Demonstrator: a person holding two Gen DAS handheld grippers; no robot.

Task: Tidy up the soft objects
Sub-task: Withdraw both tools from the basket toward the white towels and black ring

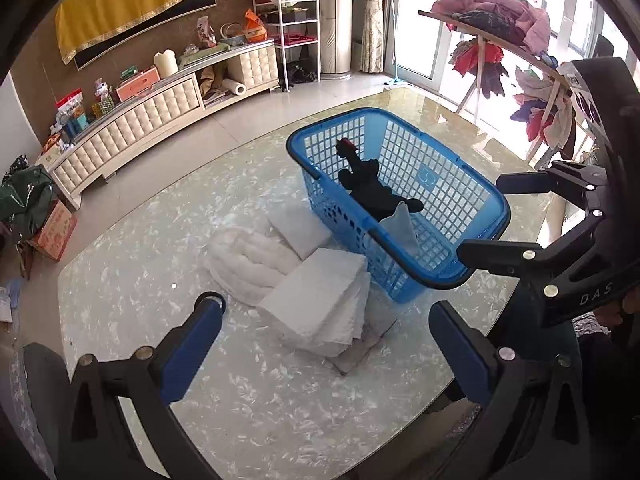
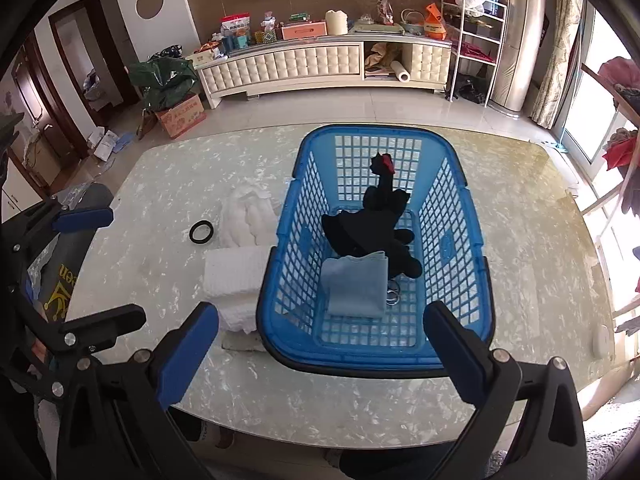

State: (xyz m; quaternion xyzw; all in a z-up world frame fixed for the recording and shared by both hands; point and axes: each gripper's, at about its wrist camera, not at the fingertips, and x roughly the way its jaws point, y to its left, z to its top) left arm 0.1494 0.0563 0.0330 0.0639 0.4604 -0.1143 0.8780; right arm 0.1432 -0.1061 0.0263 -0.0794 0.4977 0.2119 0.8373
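Observation:
A blue plastic basket [image 1: 472, 200] [image 2: 460, 248] stands on the marble table. Inside it lie a black plush toy [image 1: 372, 184] [image 2: 376, 232] with a red crest and a folded grey-blue cloth [image 2: 356, 284] [image 1: 400, 228]. Left of the basket sit white soft things: a folded white towel stack [image 1: 324, 300] [image 2: 232, 276], a fluffy white pad [image 1: 248, 264] [image 2: 248, 216] and another white folded piece [image 1: 298, 232]. My left gripper [image 1: 326, 320] hangs open just above the towel stack. My right gripper [image 2: 322, 334] is open over the basket's near rim, holding nothing.
A black ring [image 2: 202, 232] lies on the table left of the white pad. A metal ring [image 2: 393, 296] lies in the basket. Beyond the table are a long white cabinet [image 2: 320, 66], a rack of clothes [image 1: 500, 40] and a cardboard box [image 2: 180, 116].

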